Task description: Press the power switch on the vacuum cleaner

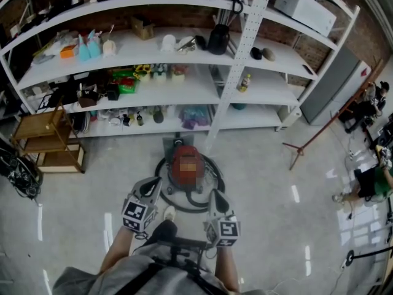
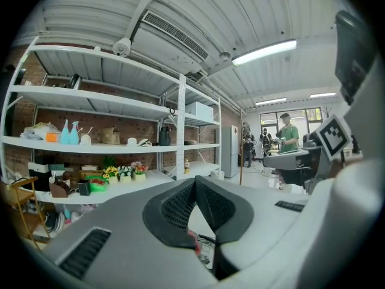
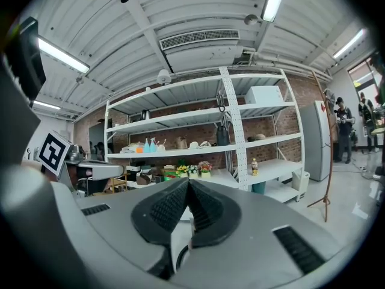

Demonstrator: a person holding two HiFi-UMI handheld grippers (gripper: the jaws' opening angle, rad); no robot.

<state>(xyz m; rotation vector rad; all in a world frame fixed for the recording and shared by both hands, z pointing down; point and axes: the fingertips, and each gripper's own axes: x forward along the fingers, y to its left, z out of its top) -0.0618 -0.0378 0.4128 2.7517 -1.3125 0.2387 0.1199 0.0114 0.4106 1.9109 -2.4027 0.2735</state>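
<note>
vacuum cleaner (image 1: 186, 168) stands on the floor (image 1: 276, 226) in the head view, left gripper (image 1: 149, 188) and right gripper (image 1: 219, 200) hovering near it. left gripper view: jaws pressed together, nothing between. right gripper view: likewise (switch unseen, so this fits pre-press or post-press).

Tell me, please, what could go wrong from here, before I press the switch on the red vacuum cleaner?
1. The switch cannot be made out on the vacuum cleaner, so a press may land on the wrong spot.
2. The hose lies coiled round it, close to the shoe. A step forward may catch it.
3. The left gripper and right gripper, both shut, face the shelves, so aiming down may be unsure.
</note>
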